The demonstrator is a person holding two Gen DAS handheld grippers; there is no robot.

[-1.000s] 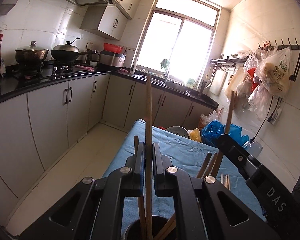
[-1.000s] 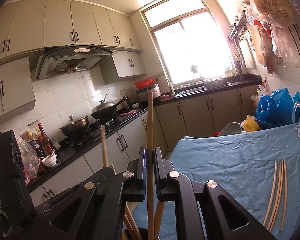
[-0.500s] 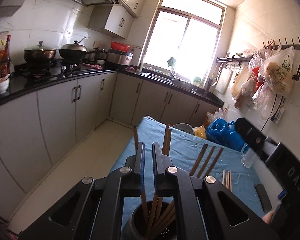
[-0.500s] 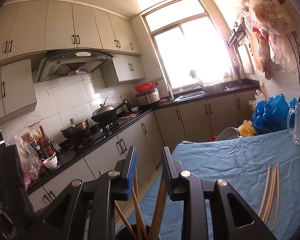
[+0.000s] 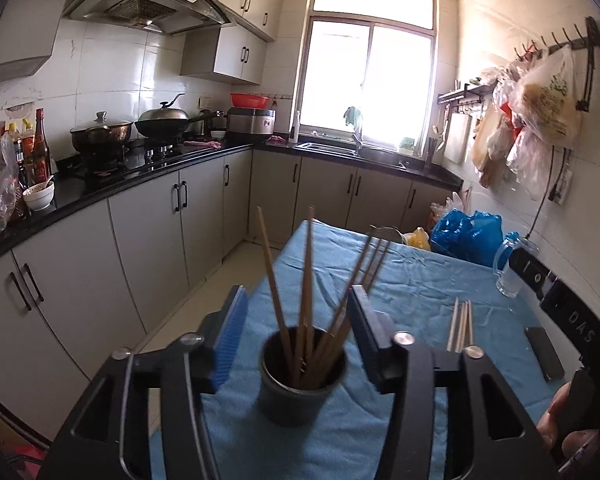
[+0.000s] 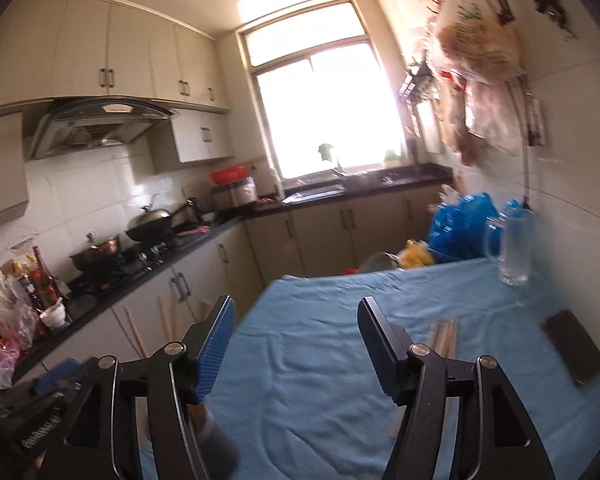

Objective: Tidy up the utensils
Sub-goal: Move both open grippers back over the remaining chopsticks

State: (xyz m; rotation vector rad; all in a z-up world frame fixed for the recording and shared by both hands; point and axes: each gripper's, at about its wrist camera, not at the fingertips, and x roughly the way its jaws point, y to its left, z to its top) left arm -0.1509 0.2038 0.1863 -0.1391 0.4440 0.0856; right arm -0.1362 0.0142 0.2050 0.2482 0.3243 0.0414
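A dark grey cup (image 5: 300,380) stands on the blue tablecloth (image 5: 412,292) and holds several wooden chopsticks (image 5: 306,280) upright. My left gripper (image 5: 296,340) is open and empty, with its jaws on either side of the cup and apart from it. Several loose chopsticks (image 5: 461,325) lie on the cloth to the right. My right gripper (image 6: 294,344) is open and empty above the cloth; the loose chopsticks (image 6: 442,334) lie just behind its right jaw. The cup (image 6: 216,444) shows blurred at the lower left of the right wrist view.
A glass mug (image 6: 514,248) stands at the far right of the table and a dark phone (image 6: 574,346) lies near the right edge. Blue bags (image 5: 466,236) sit beyond the table. The kitchen counter (image 5: 140,168) with pots runs along the left.
Both grippers let go of a chopstick each and opened wide. The chopsticks now stand in the cup. Both grippers pulled back, and the right one swung to the right over the cloth.
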